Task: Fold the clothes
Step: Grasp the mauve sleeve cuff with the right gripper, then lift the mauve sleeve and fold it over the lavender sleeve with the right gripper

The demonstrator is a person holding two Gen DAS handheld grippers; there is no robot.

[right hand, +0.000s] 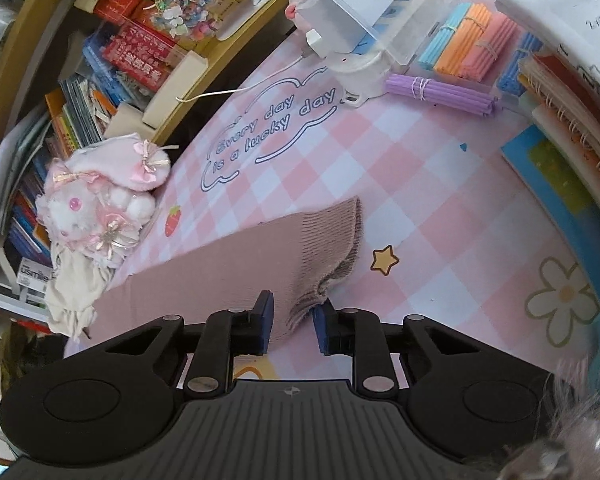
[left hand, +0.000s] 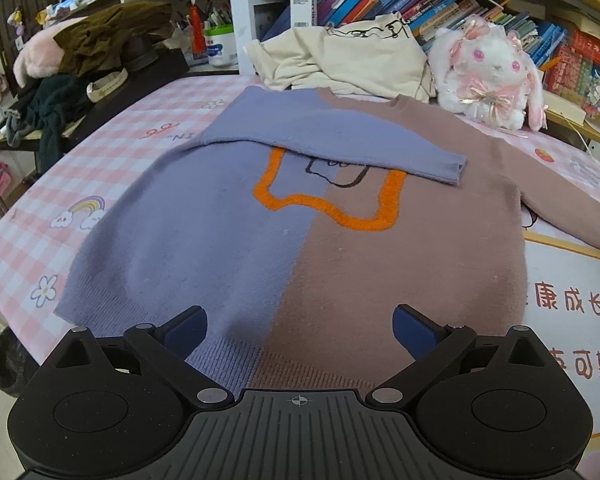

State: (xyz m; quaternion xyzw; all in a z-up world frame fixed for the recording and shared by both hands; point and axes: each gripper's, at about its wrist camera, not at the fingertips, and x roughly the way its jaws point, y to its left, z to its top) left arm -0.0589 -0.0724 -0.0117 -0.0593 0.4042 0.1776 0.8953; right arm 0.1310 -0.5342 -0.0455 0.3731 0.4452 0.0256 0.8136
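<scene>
Right claw [right hand: 292, 322] narrowed around the ribbed cuff of the brown sleeve [right hand: 228, 272], blue pads just beside the knit on either side with a sliver of gap showing on the right, so not clearly pinching yet; placed at the cuff end presumably because a sleeve swings across most easily from its tip; left claw [left hand: 300, 330] spread wide and empty, poised over the hem of the sweater [left hand: 300, 232], likely waiting there for the bottom fold; sweater lying flat and face up on the desk [left hand: 148, 120] under a pink-and-white checked cover printed with rainbows, flowers and stars; blue sleeve [left hand: 340, 152] already laid across the chest, its cuff resting on the brown half, while the brown sleeve runs out to the right, well apart from the body, not yet folded; soft, slightly fuzzy knit, split down the middle into lavender blue and dusty brown, with a raised orange outline [left hand: 328, 208] like thick chenille and ribbing at hem and cuffs; cuff edge rumpled and doubled where the pads meet it; fluffy white plush rabbit [left hand: 492, 76] with pink bows just beyond the shoulder; crumpled cream garment [left hand: 352, 60] behind the collar.
</scene>
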